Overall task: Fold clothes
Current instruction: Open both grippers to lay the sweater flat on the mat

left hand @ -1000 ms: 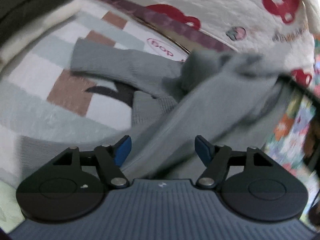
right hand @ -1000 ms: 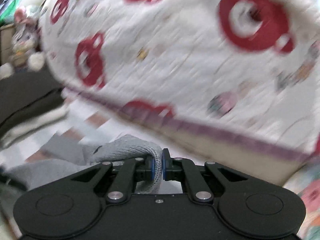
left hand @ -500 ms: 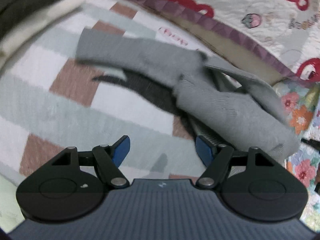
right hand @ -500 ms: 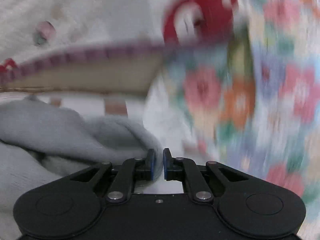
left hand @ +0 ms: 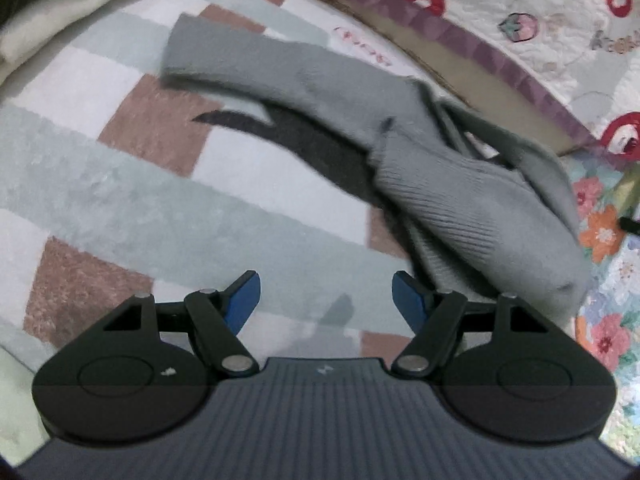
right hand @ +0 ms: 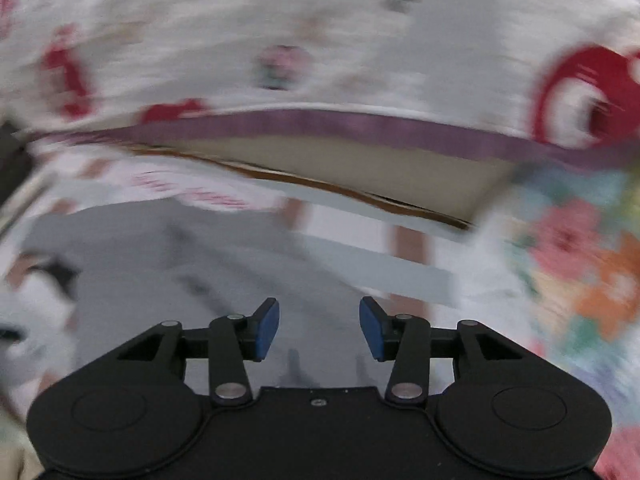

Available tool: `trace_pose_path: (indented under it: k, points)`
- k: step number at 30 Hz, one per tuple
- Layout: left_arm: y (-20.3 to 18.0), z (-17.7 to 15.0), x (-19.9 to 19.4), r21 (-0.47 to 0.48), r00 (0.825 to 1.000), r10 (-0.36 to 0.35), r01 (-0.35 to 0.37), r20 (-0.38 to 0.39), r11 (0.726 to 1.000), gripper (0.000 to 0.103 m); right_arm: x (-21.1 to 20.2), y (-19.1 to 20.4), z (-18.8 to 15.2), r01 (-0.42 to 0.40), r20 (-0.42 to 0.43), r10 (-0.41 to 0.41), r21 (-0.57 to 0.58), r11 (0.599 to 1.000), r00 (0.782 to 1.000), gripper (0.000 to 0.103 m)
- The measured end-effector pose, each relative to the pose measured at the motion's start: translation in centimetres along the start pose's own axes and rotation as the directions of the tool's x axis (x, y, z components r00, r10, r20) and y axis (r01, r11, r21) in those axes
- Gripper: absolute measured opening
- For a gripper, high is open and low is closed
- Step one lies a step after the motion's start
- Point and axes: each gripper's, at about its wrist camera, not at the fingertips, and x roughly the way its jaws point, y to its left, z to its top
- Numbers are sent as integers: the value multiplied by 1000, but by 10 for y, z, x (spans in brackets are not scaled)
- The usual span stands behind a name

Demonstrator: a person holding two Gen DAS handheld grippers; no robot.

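Note:
A grey knit garment [left hand: 460, 196] lies bunched on a checked blanket [left hand: 120, 184], one sleeve stretched toward the upper left and a thick fold heaped at the right. My left gripper [left hand: 326, 300] hovers open over the blanket, just left of that fold, with nothing between its blue pads. In the blurred right wrist view the same grey garment [right hand: 168, 272] lies below and left of my right gripper [right hand: 319, 328]. Its jaws are opening, and no cloth is between them.
A white quilt with red prints and a purple border [left hand: 460, 36] rises behind the blanket. A floral cloth [left hand: 604, 236] lies at the right. Cream and dark folded fabric [left hand: 60, 4] is piled at the upper left.
My right gripper let go of the grey fabric, its jaws parted, and it swung sideways. The garment dropped from a lifted drape into a heap at the right. The left gripper stayed open.

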Motion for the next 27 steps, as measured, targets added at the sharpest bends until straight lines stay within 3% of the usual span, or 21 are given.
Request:
trace_pose_path:
  k: [3,6,9,12,15,20,22,27]
  points:
    - [-17,-5,-21,-18,996,-79,79,38,997,72,-3,19,-26,-45,63,43,30,999,997,50]
    - [-34,-13,-29,37,999,-17,15,45,999,72,10,20,-56,-120,133,93,205,971,987,54]
    - [-36,-16,-28,62,995,59,-65,86,996,72,24,30,-66,-162,205,103,294,942,973,54]
    - [-25,-16,-29,22,983,109,-113,149,993,72,19,49,-64,-191,301,99,296,936,949,54]
    - [-12,-20,-32,-8,975,149,-150,167,989,72,-1,70,-59,-210,350,122,223,952,929,54]
    - [-12,-27,-30,1,970,169,-172,177,985,72,-18,65,-68,-337,376,230,249,908,898,56]
    - [-16,-28,-29,23,968,171,-178,181,984,72,-21,55,-77,-340,357,229,289,895,906,56]
    - [-41,-38,-27,176,963,183,-218,197,960,72,-45,35,-94,-275,308,174,325,905,935,56]
